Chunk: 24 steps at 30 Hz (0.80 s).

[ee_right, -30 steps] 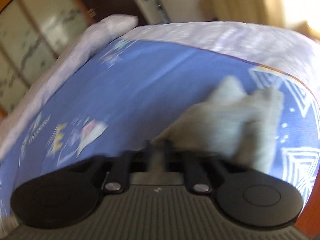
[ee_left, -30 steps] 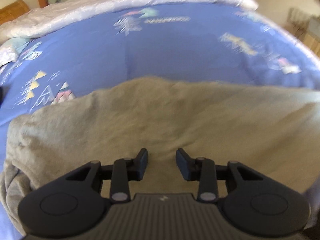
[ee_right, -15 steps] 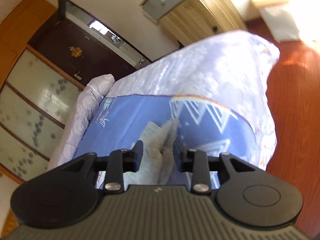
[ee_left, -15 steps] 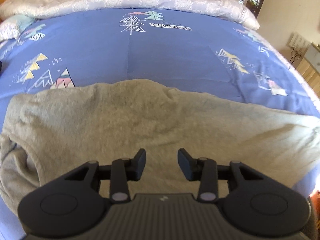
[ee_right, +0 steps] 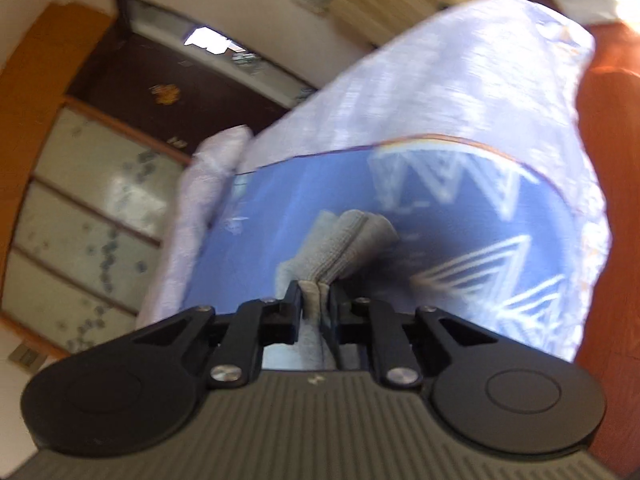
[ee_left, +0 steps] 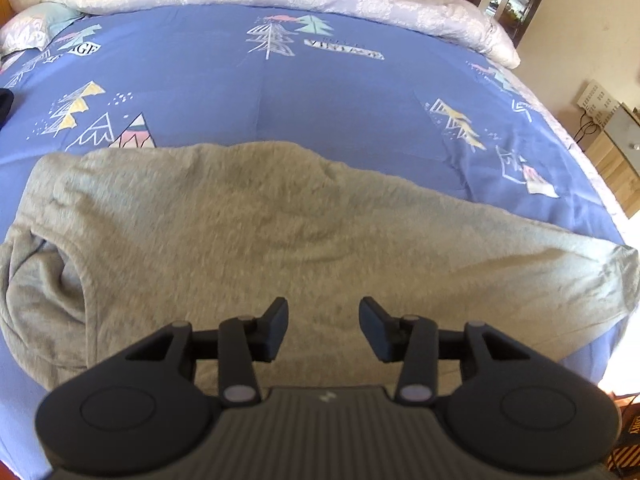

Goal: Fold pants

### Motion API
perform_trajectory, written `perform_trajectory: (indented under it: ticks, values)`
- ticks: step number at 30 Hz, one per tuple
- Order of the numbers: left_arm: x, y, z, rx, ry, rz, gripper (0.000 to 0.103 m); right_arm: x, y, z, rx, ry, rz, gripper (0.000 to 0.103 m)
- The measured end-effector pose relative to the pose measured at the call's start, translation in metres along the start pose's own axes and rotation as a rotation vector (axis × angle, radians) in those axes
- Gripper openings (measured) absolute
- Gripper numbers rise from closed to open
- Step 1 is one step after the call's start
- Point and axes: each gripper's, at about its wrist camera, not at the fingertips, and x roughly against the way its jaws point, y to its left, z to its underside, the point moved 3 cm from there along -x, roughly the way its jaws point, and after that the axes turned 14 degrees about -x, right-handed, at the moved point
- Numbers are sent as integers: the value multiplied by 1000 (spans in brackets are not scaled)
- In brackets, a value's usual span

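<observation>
Right tool [ee_right: 315, 306] w/ pinched grey pants [ee_right: 343, 246] over bed [ee_right: 460, 216]

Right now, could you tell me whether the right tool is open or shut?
Shut: the right tool has its fingers pinched on a bunched edge of the grey pants.

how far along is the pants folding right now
Early to midway. Done: the grey pants lie lengthwise across the blue bedspread, apparently leg on leg. In hand: the right gripper pinches the cuff end; the left gripper hovers open above the fabric. Left: bringing the cuff end over toward the waist and flattening.
</observation>
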Motion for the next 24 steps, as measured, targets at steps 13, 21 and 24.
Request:
perform_trajectory:
  ticks: [13,21,24]
  values:
    - [1,-16,-17,93,-43,269,50,-17,147,253,784,399,-198,16]
    - [-26,10,11,238,49,343,57,-53,134,410,974,694,-155,17]
    - [-36,20,15,296,68,363,60,-56,129,428,1080,677,-152,26]
